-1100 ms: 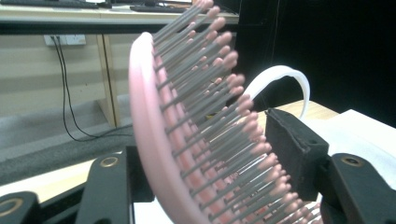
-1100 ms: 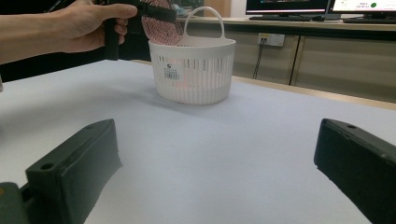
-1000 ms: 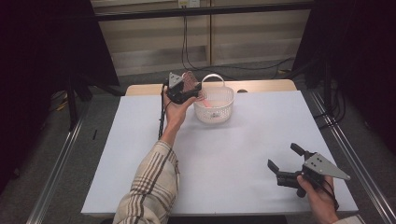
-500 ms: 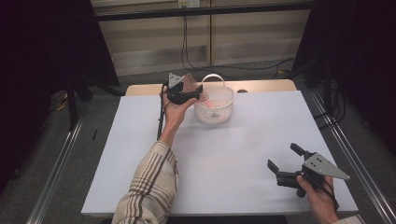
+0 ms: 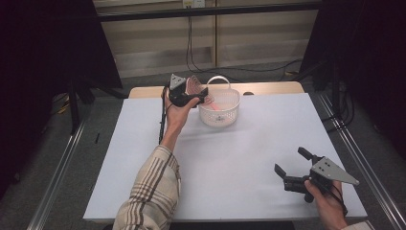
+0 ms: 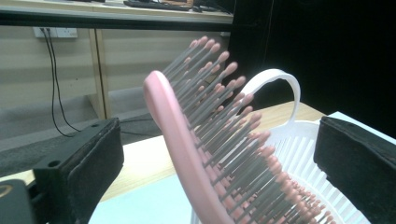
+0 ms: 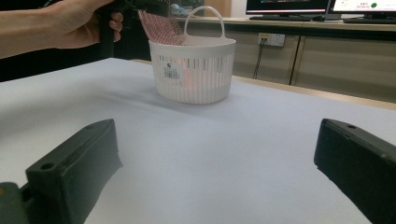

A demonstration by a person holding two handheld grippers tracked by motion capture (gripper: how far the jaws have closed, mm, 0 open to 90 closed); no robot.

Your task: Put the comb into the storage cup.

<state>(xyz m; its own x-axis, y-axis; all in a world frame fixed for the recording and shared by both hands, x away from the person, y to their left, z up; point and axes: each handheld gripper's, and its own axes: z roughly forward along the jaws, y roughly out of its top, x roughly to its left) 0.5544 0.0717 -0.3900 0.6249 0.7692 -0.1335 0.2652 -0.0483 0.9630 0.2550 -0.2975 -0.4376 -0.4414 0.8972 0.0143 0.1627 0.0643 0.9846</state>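
A pink hairbrush (image 5: 194,86) stands tilted with its lower end inside a white plastic basket (image 5: 219,106) at the table's far middle. In the left gripper view the brush (image 6: 187,144), bristles facing right, rises between the jaws with a gap on each side, in front of the basket's rim and handle (image 6: 280,77). My left gripper (image 5: 200,94) is open around the brush; its jaws have just been opening. My right gripper (image 5: 291,160) hovers open and holds nothing near the table's front right corner, facing the basket (image 7: 191,70) and the brush (image 7: 161,21).
The white table top (image 5: 239,158) lies bare between the basket and my right gripper. A wooden strip (image 5: 273,88) runs along the far edge. Metal rails (image 5: 57,167) flank the table, and cables hang behind it.
The left jaws have spread apart off the brush, which now leans in the basket on its own. Neither hand has shifted.
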